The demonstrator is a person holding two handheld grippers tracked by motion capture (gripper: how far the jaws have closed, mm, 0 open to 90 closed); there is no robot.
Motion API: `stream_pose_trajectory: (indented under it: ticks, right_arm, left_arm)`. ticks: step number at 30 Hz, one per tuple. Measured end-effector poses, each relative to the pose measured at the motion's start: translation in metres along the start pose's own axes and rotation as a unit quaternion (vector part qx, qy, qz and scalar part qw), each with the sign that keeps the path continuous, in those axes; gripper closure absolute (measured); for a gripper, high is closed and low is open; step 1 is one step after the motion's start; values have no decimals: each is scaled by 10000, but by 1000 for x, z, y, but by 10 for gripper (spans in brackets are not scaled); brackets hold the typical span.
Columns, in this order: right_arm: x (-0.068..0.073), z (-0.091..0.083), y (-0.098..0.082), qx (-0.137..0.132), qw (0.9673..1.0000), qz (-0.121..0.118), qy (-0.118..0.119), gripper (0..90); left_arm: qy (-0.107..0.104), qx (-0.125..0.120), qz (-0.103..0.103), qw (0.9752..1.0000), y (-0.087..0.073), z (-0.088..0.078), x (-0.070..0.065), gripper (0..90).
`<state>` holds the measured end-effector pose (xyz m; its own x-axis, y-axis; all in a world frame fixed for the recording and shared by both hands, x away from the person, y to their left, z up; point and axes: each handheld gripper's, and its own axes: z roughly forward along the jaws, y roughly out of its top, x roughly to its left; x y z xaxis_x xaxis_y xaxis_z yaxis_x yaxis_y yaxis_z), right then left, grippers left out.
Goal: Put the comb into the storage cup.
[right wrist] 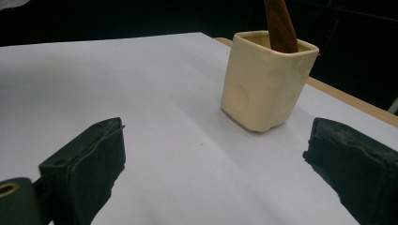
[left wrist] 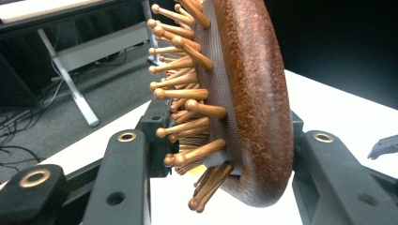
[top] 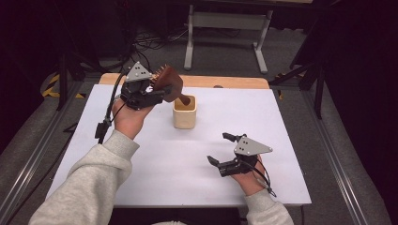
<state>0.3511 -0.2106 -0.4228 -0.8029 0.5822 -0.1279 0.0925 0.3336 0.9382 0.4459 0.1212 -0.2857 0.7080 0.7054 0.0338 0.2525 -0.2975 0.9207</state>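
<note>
Gripping a wooden hairbrush by its head, the left claw tilts its handle into a cream cup.

From the left gripper view, the 2 jaws clamp the brush's bristle side and its brown back. The cup stands on the white worktop toward its far edge. The right claw rests low on the near right, jaws wide apart with nothing between them, pointed at the cup.
</note>
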Motion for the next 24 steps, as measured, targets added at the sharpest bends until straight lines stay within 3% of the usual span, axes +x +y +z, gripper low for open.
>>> stream_pose_trajectory:
  ticks: [19, 24]
  right_arm:
    - [0, 0, -1, 7, 10000, 23, 37, 52]
    - [0, 0, -1, -1, 10000, 25, 41, 52]
  left_arm:
    - [-108, 402, -233, 9989, -8, 30, 6, 546]
    - [-44, 546, -192, 9983, -10, 37, 5, 546]
